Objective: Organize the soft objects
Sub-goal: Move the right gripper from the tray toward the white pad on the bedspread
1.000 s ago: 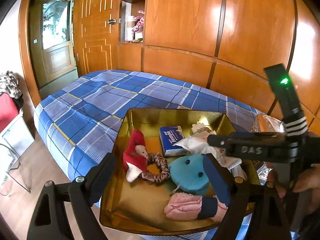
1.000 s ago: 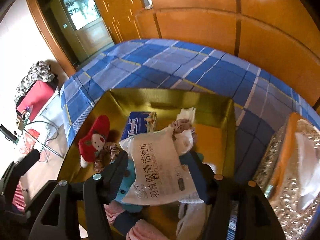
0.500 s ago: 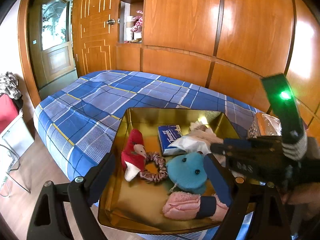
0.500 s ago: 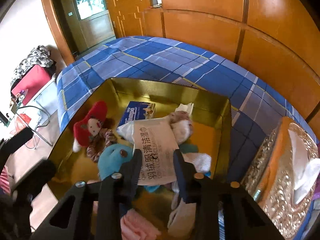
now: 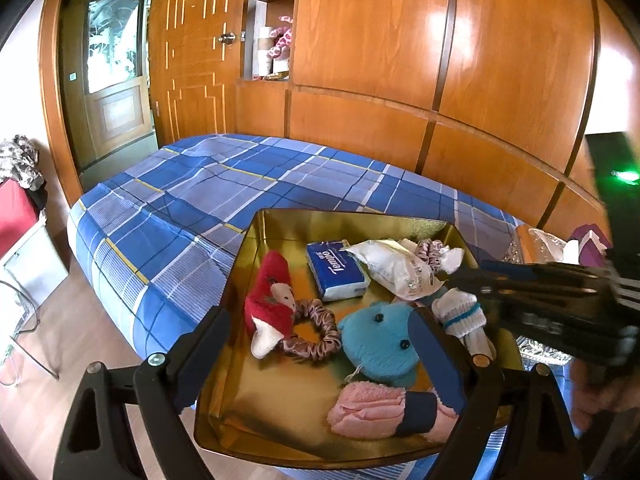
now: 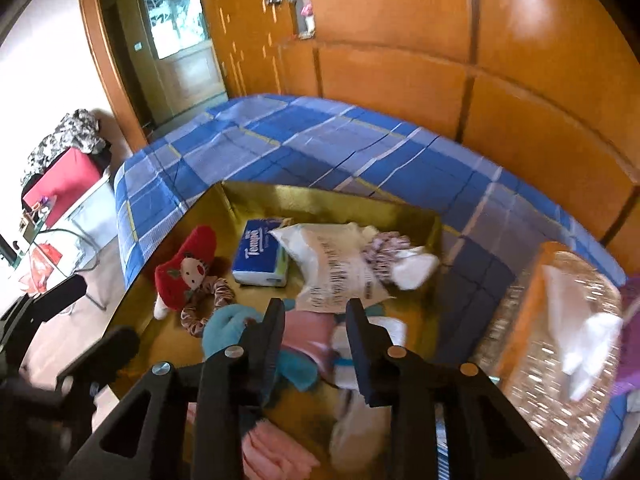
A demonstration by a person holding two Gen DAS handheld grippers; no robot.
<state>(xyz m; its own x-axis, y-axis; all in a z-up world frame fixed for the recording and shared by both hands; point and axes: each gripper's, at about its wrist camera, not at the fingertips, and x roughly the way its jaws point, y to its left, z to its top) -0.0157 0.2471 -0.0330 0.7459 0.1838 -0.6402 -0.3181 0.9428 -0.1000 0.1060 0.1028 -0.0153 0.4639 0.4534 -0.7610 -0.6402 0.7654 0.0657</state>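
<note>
Soft objects sit piled in the gold tray (image 5: 248,280) on the bed (image 5: 200,200), gathered there for sorting, we judge. Left gripper (image 5: 320,356) jaws wide apart, empty. Right gripper (image 6: 316,320) jaws just reopened slightly, nothing clamped; wipes pack (image 6: 332,264) lies beyond.

Pink sock (image 5: 372,408) partly hidden behind left gripper (image 5: 320,356) finger; glittery tissue box (image 6: 560,344) motion-blurred, cut off at edge.

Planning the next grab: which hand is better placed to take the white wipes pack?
Right. The right gripper, jaws just opening with nothing pinched, points at the near edge of the white wipes pack; the left gripper hovers open over the pink sock.
</note>
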